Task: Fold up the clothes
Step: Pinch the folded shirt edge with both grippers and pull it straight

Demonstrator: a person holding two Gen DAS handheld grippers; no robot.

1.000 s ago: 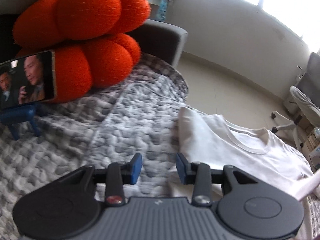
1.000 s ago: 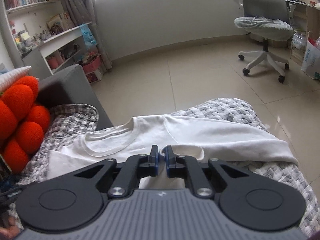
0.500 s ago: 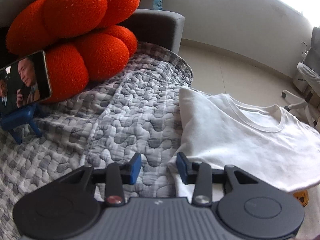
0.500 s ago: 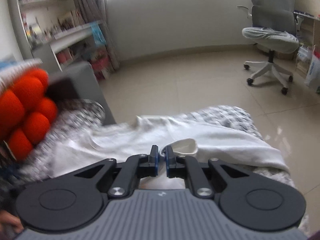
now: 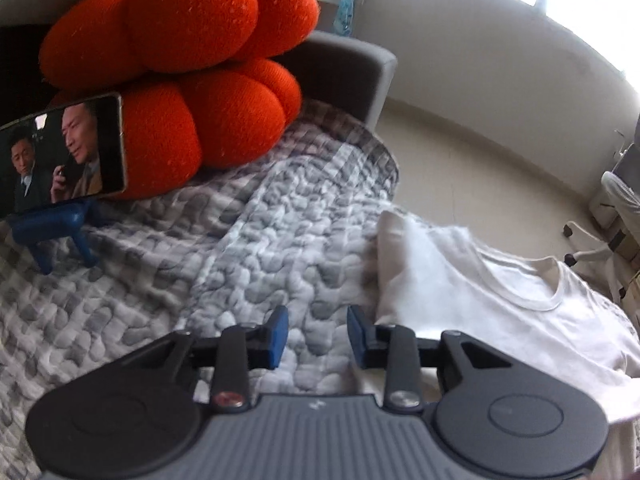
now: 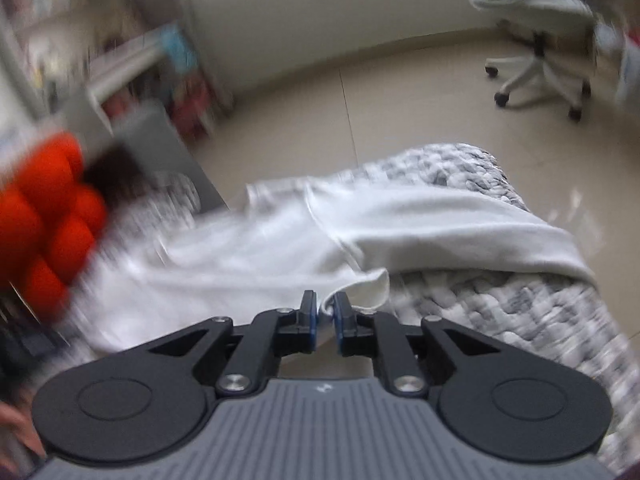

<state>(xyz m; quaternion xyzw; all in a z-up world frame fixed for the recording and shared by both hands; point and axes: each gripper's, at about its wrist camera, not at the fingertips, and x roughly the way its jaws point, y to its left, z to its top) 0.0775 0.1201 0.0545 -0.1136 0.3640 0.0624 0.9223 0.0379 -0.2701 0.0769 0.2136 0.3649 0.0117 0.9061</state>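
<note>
A white T-shirt (image 5: 480,300) lies on a grey quilted cover (image 5: 248,248), its round neckline toward the right of the left wrist view. My left gripper (image 5: 316,336) hovers open over the quilt just left of the shirt's edge, nothing between its blue pads. The right wrist view is blurred by motion. There my right gripper (image 6: 326,316) is shut on a bunched edge of the white T-shirt (image 6: 400,224), which is lifted and drawn toward the camera. The rest of the shirt trails across the cover.
An orange lobed cushion (image 5: 192,64) leans on the grey sofa arm (image 5: 348,68). A phone (image 5: 60,156) playing video stands on a blue holder beside the cushion. An office chair (image 6: 540,40) stands on the tiled floor (image 6: 400,100), with shelves (image 6: 132,60) at left.
My right gripper has pulled the held shirt edge up and toward me, with the view swinging fast. My left gripper has drifted left off the shirt's edge, still open.
</note>
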